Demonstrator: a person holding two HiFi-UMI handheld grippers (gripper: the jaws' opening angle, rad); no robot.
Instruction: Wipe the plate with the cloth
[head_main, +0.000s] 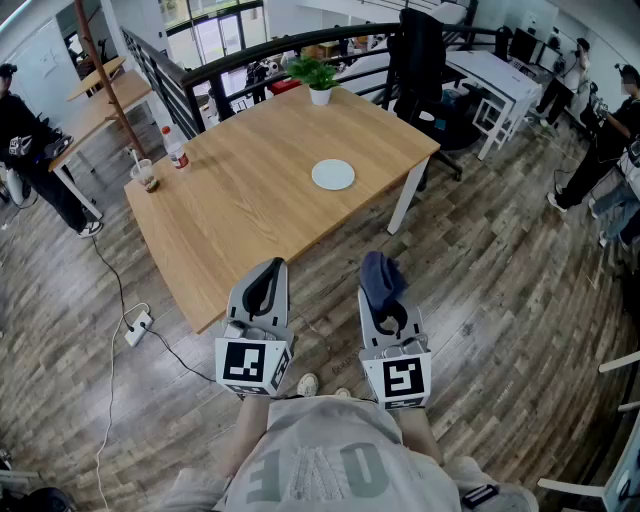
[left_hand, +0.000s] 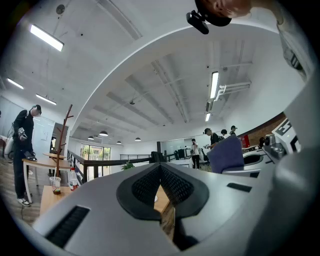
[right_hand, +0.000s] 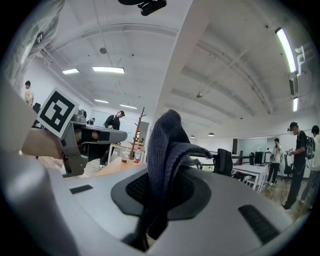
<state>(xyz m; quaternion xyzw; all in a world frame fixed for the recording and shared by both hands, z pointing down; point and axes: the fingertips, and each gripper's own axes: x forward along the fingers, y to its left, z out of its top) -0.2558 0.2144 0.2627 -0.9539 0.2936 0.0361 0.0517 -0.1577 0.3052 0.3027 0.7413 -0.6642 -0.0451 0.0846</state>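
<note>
A small white plate (head_main: 333, 174) lies on the wooden table (head_main: 250, 200), right of its middle and well ahead of both grippers. My right gripper (head_main: 383, 280) is shut on a dark blue cloth (head_main: 380, 275), which bunches up above its jaws; in the right gripper view the cloth (right_hand: 165, 150) stands between the closed pads. My left gripper (head_main: 268, 272) hangs over the table's near edge, shut and empty, its pads meeting in the left gripper view (left_hand: 160, 184). Both grippers are held level, side by side, short of the plate.
A potted plant (head_main: 318, 80) stands at the table's far edge. A drink cup (head_main: 146, 176) and a bottle (head_main: 176, 148) stand at the left corner. A black chair (head_main: 420, 60) sits beyond the table. People stand at the left and far right. A power strip (head_main: 137, 326) lies on the floor.
</note>
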